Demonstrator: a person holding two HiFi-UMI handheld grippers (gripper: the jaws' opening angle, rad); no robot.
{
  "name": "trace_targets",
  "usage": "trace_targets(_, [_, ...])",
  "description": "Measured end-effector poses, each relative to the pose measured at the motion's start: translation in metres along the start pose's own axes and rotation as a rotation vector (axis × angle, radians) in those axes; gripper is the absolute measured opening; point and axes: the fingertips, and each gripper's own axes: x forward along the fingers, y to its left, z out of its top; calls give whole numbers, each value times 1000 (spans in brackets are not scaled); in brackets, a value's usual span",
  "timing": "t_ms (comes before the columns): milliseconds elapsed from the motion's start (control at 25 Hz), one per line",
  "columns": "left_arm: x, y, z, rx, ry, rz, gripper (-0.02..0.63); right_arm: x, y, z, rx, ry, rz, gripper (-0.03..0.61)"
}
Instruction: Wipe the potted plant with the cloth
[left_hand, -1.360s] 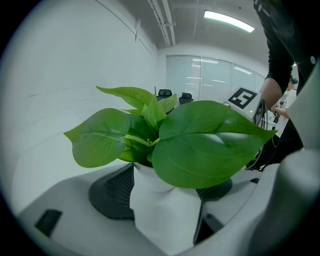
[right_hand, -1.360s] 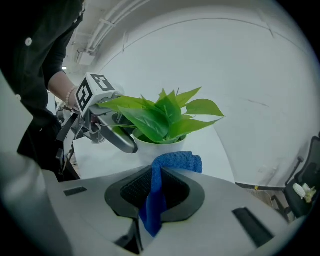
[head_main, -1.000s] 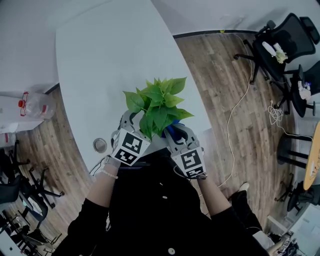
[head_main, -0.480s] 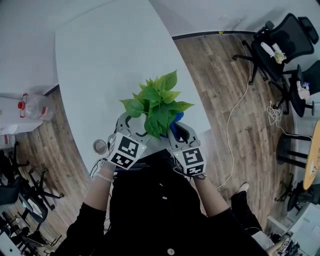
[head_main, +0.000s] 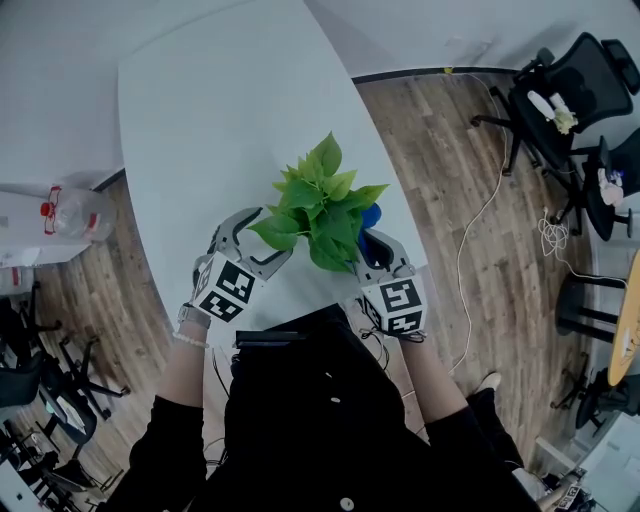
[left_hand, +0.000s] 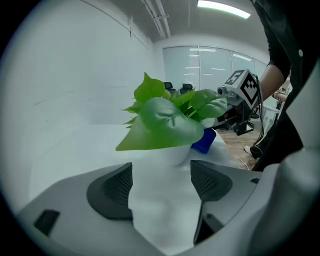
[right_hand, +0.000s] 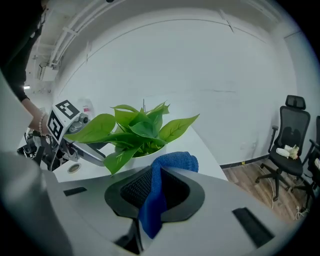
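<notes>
The potted plant (head_main: 320, 203), broad green leaves in a white pot (left_hand: 176, 153), stands on the white table (head_main: 220, 110) near its front edge. My left gripper (head_main: 254, 243) is open just left of the pot, with nothing between its fingers (left_hand: 111, 190); in the left gripper view the pot stands a little beyond its jaws. My right gripper (head_main: 377, 243) sits at the plant's right side, shut on a blue cloth (right_hand: 159, 192). The cloth's bunched end (head_main: 370, 214) pokes out next to the leaves (right_hand: 136, 129). The left gripper (right_hand: 75, 142) shows beyond the plant in the right gripper view.
A small round metal lid (right_hand: 73, 168) lies on the table near the left gripper. A plastic bottle (head_main: 68, 213) rests on a white surface at far left. Black office chairs (head_main: 565, 85) and a cable (head_main: 478, 215) are on the wooden floor at right.
My left gripper has moved left, away from the pot, and now stands apart from it. The right gripper with the cloth has shifted slightly right beside the leaves.
</notes>
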Motion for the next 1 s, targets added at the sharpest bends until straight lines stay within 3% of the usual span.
trace_targets(400, [16,11,20,-15,-71,-82,370,29,-20,19,-182,23,100,78])
trace_targets(640, [21,15,38,2,-108,-126,373,48,-24,36,-347,17,227,78])
trace_targets(1000, [31,-1,51,28,-121,-169,374,56,-16,45,-475,33,455,78])
